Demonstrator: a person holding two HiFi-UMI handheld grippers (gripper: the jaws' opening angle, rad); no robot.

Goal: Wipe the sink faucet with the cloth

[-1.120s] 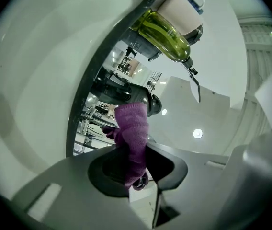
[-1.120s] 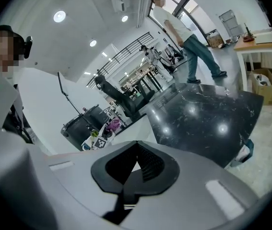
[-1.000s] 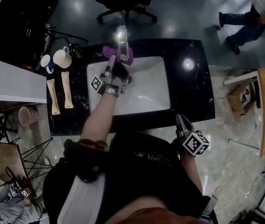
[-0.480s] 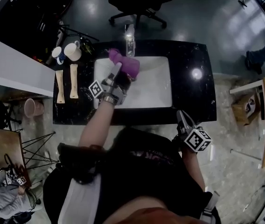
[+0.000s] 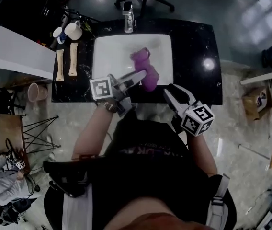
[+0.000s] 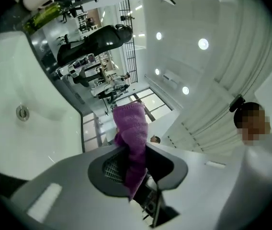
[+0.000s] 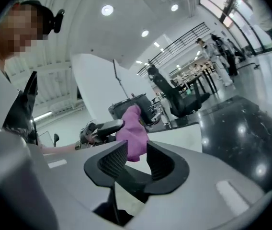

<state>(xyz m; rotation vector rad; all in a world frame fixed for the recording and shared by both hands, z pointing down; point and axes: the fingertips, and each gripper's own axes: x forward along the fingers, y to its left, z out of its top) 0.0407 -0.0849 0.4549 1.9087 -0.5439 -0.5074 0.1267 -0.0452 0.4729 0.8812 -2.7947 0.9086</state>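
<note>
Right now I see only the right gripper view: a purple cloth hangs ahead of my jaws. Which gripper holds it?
Observer: The left gripper. Its own view shows the purple cloth pinched between its jaws. The right gripper has just been opening its jaws, and nothing is pressed between them.
Operator: Is the purple cloth touching the faucet?
Observer: No. The head view shows the faucet at the far rim of the sink, while the purple cloth hangs over the near part of the sink, apart from the faucet.
</note>
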